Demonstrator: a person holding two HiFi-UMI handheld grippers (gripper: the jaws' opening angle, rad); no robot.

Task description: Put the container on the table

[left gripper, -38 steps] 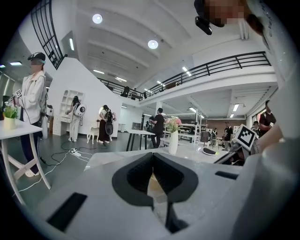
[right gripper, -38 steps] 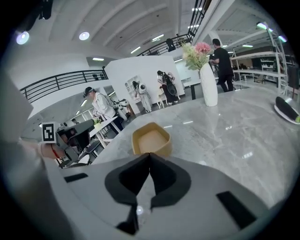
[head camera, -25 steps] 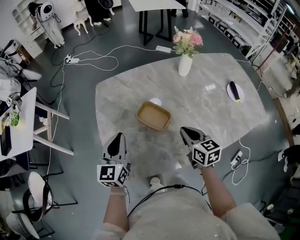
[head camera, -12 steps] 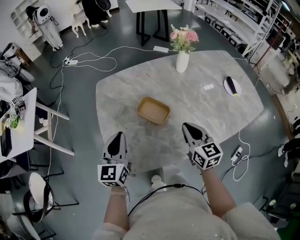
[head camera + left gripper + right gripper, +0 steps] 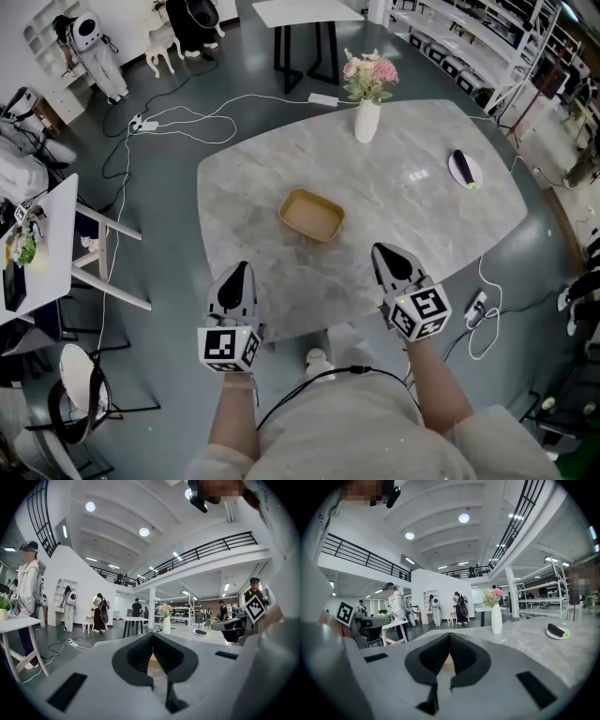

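A shallow tan container (image 5: 312,215) rests on the grey marble table (image 5: 422,225), near its middle. My left gripper (image 5: 234,278) hovers over the table's near left edge, jaws shut and empty, well short of the container. My right gripper (image 5: 390,259) hangs above the near right part of the table, also shut with nothing in it. In the left gripper view the gripper (image 5: 152,639) points level, and a sliver of the container (image 5: 153,666) shows behind its tips. The right gripper view shows that gripper (image 5: 449,639) the same way, with a bit of the container (image 5: 448,663) behind.
A white vase of pink flowers (image 5: 367,94) stands at the table's far edge. A small white dish with a dark object (image 5: 462,169) lies at the right. Cables (image 5: 187,120) run over the floor; a white side table (image 5: 47,253) stands left. Several people stand in the hall.
Both grippers have drawn back towards me and risen a little, the right one more. The container stays put on the table.
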